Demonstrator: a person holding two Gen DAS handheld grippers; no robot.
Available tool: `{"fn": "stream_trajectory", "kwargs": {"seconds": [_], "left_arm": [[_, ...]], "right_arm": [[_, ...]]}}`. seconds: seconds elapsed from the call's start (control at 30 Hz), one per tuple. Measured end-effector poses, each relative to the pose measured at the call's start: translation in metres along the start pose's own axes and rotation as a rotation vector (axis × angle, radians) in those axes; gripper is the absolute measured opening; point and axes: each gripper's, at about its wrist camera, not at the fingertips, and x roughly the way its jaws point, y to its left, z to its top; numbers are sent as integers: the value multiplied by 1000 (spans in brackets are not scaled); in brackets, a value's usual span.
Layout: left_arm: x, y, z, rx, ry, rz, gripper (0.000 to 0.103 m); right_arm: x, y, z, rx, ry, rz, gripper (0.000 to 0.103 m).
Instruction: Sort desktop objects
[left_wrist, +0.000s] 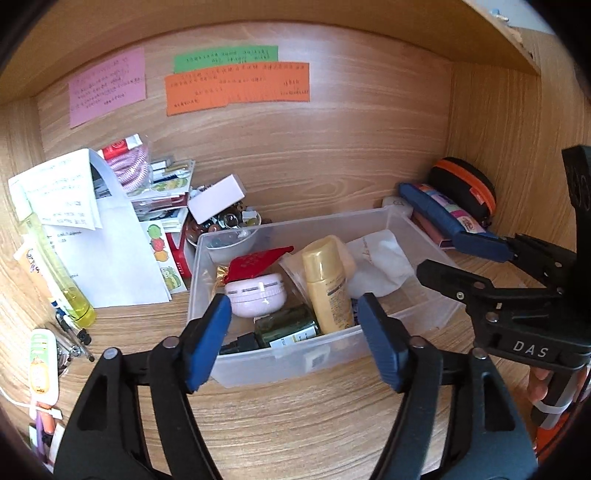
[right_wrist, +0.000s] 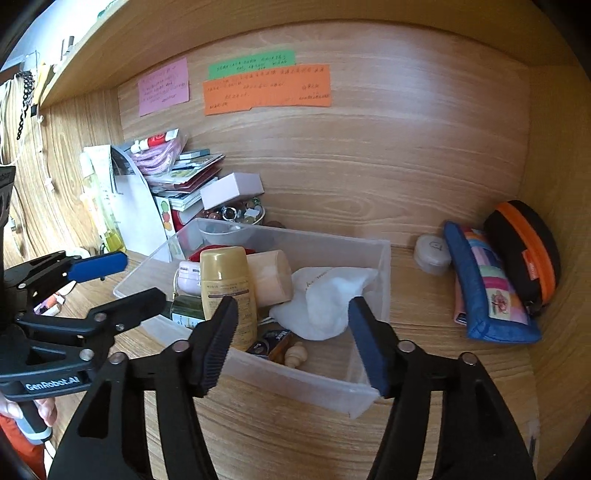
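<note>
A clear plastic bin (left_wrist: 280, 356) (right_wrist: 314, 387) stands on the wooden desk. Inside it are a yellow bottle (left_wrist: 327, 284) (right_wrist: 227, 291), a pink round jar (left_wrist: 256, 295), a red pouch (left_wrist: 258, 262), a dark green bottle (left_wrist: 288, 326) and a white cloth (left_wrist: 384, 266) (right_wrist: 328, 299). My left gripper (left_wrist: 291, 326) (right_wrist: 125, 282) hangs open at the bin's near left side. My right gripper (right_wrist: 291, 326) (left_wrist: 458, 258) hangs open at the near right side. The pads of both press on nothing.
A blue patchwork pouch (right_wrist: 484, 288), a black-and-orange case (right_wrist: 524, 251) and a small white pot (right_wrist: 432, 254) lie right of the bin. Papers (left_wrist: 92, 240), a yellow spray bottle (left_wrist: 62, 273), pens (left_wrist: 74, 336) and a bowl of beads (left_wrist: 229, 225) crowd the left. Wooden walls enclose the nook.
</note>
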Motion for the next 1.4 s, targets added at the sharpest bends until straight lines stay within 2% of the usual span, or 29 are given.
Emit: {"fn": "stream_trajectory", "kwargs": {"seconds": [0.1,0.23,0.47,0.7,0.97,1.07,1.4], "left_arm": [[-11,-1,-1,-4,-23,9,79],[-31,-5,-3,-2,-71,27,92],[-60,-12,-11,2,-117,55,99],[-86,-14,-22,-25,-160,83,101],[-111,-27,-33,-26,-218,124,102],[-113,-28,-37,-34,-204,101,102],[-116,-27,-49,-51,-197,106,102]], "right_arm": [[-11,0,-2,9,-13,-14,70],[-28,3,-6,10,-36,-45,80],[-57,9,-14,7,-64,-80,85],[-86,14,-27,17,-98,-152,103],[-115,24,-38,18,-130,-196,103],[-120,27,-41,10,-134,-207,103],[-135,36,-50,-18,-144,-243,103]]}}
